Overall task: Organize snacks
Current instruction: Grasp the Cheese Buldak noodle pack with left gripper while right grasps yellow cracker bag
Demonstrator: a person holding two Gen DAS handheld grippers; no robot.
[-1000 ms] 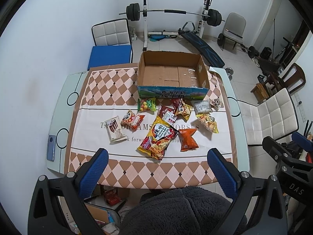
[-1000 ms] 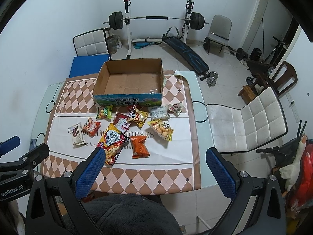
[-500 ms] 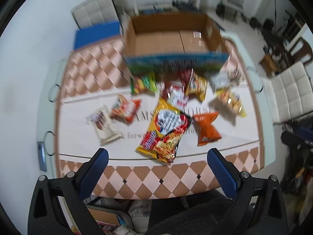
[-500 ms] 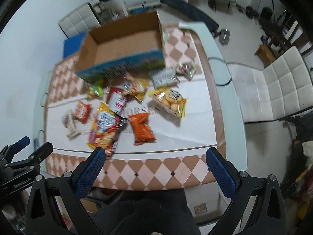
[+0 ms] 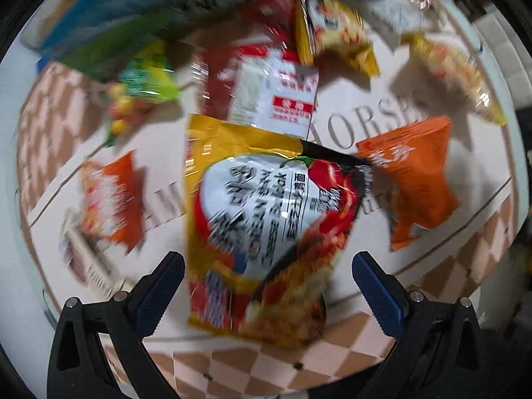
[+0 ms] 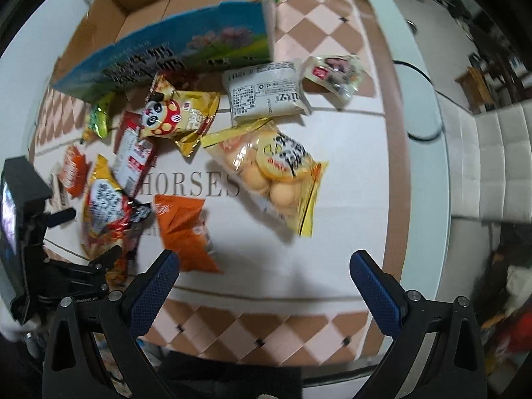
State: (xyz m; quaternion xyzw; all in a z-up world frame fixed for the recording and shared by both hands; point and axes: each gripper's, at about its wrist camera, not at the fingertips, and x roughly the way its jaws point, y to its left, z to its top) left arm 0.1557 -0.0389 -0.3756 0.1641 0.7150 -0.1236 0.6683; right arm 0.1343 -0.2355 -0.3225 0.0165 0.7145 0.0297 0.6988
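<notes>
Several snack packs lie on the table in front of an open cardboard box (image 6: 186, 30). In the left wrist view, my left gripper (image 5: 267, 286) is open, low over the table, with the lower end of a large yellow-red noodle bag (image 5: 266, 212) between its fingers but not clamped. An orange pack (image 5: 412, 179) lies right of it, a red-white pack (image 5: 266, 93) behind. In the right wrist view, my right gripper (image 6: 264, 282) is open above bare cloth; a yellow biscuit bag (image 6: 272, 169) lies ahead, the orange pack (image 6: 183, 229) by its left finger. The left gripper (image 6: 76, 266) shows at the noodle bag (image 6: 103, 212).
A panda-print bag (image 6: 176, 116), a white pack (image 6: 266, 93), a small clear pack (image 6: 332, 73) and a green candy pack (image 5: 139, 96) lie near the box front. The glass table edge (image 6: 422, 153) runs along the right, with a white chair (image 6: 492, 166) beyond.
Both grippers have dropped sharply toward the table and moved forward. The left one now straddles the noodle bag; the right one hovers near the orange and biscuit bags. Both stay open.
</notes>
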